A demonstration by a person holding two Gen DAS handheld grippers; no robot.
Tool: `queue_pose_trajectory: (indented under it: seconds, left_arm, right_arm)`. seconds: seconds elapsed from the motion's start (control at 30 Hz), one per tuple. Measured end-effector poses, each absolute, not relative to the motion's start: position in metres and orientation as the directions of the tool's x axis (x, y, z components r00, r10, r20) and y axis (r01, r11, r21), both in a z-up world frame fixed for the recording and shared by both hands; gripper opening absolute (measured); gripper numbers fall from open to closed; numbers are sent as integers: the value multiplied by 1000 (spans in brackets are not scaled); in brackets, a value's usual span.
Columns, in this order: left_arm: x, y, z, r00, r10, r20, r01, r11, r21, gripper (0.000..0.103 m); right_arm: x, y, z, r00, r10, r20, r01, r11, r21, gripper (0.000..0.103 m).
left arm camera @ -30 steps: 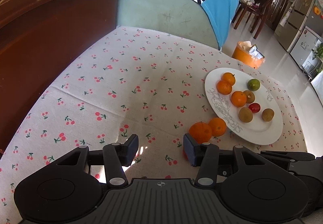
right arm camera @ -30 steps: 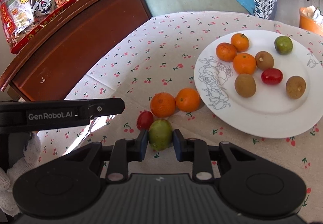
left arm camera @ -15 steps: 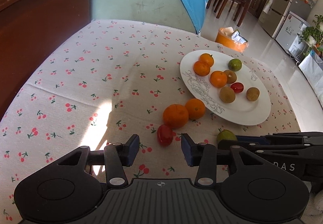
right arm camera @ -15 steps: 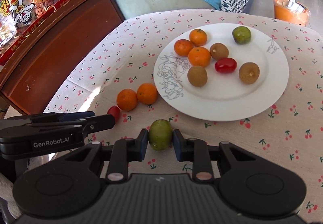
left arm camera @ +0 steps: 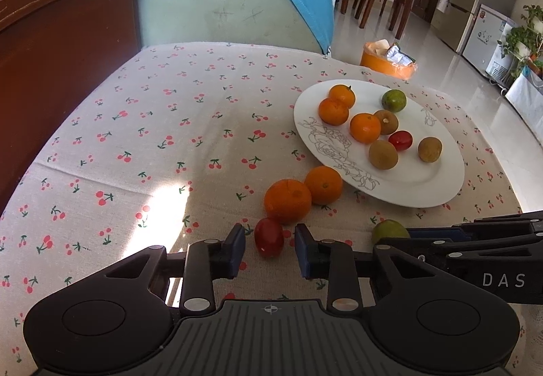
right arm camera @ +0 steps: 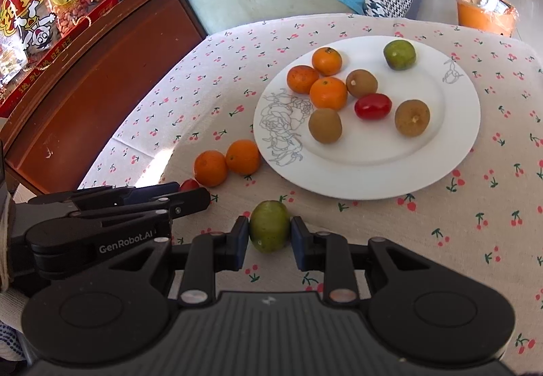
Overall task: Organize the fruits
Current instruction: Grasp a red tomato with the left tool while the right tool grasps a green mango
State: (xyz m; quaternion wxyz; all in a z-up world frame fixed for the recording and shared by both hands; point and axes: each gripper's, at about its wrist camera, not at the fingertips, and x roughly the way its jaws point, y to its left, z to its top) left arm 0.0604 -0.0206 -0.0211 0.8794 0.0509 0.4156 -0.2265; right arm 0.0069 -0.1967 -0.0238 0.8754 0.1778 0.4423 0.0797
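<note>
A small red tomato lies on the cherry-print tablecloth between the fingers of my left gripper. Its jaws are closing, with a thin gap still showing on each side of the tomato. Two oranges sit just beyond it, beside the white plate. My right gripper is shut on a green fruit, held low over the cloth in front of the plate. The plate carries several oranges, kiwis, a red tomato and a green fruit.
A dark wooden cabinet runs along the left side of the table, with a red snack bag on top. A pale green sofa with blue cloth stands behind. An orange bin sits on the floor past the far edge.
My left gripper has moved in over the red tomato and its jaws have narrowed around it. My right gripper has carried the green fruit away from the oranges toward the plate's front.
</note>
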Motion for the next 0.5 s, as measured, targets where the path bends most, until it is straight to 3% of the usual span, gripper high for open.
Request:
queue_pose_trajectory:
  seconds: [0.1, 0.5]
  left_arm:
    - [61, -20, -21, 550, -359, -754, 441, 892, -103, 16]
    - [59, -16, -14, 561, -367, -742, 423, 898, -124, 16]
  right_arm:
    - [7, -198, -24, 595, 300, -745, 24, 921, 390, 27]
    - [6, -201, -22, 605, 303, -736, 27, 917, 399, 27]
